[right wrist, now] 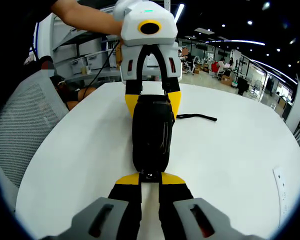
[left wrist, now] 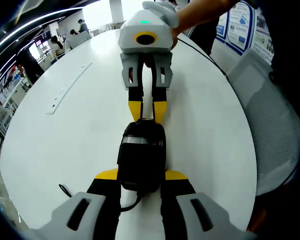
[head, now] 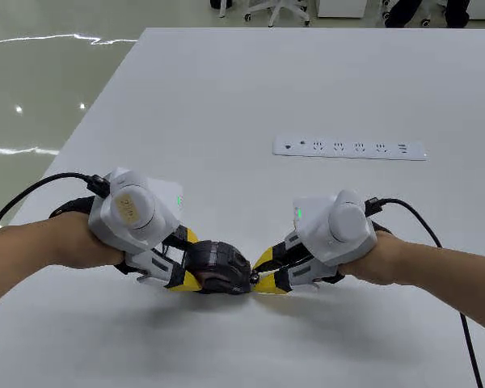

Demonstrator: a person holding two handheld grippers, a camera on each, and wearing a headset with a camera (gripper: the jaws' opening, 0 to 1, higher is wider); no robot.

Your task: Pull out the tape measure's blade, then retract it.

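Observation:
A black tape measure [head: 217,267] sits just above the white table [head: 250,113] between both grippers. My left gripper [head: 182,259] is shut on its case, yellow-tipped jaws on either side of the tape measure [left wrist: 141,155]. My right gripper [head: 263,273] faces it from the right, its jaws shut on the small blade hook at the case's mouth [right wrist: 149,176]. No blade length shows between case and hook. In the right gripper view the tape measure [right wrist: 151,131] lies lengthwise, with its black wrist strap [right wrist: 196,117] trailing on the table beyond. The right gripper [left wrist: 146,111] meets the case end-on.
A white power strip [head: 349,148] lies on the table beyond the grippers, to the right. Black cables [head: 424,222] run back from both grippers along the person's arms. The table's left edge [head: 81,121] drops to a glossy floor. Office chairs stand at the far end.

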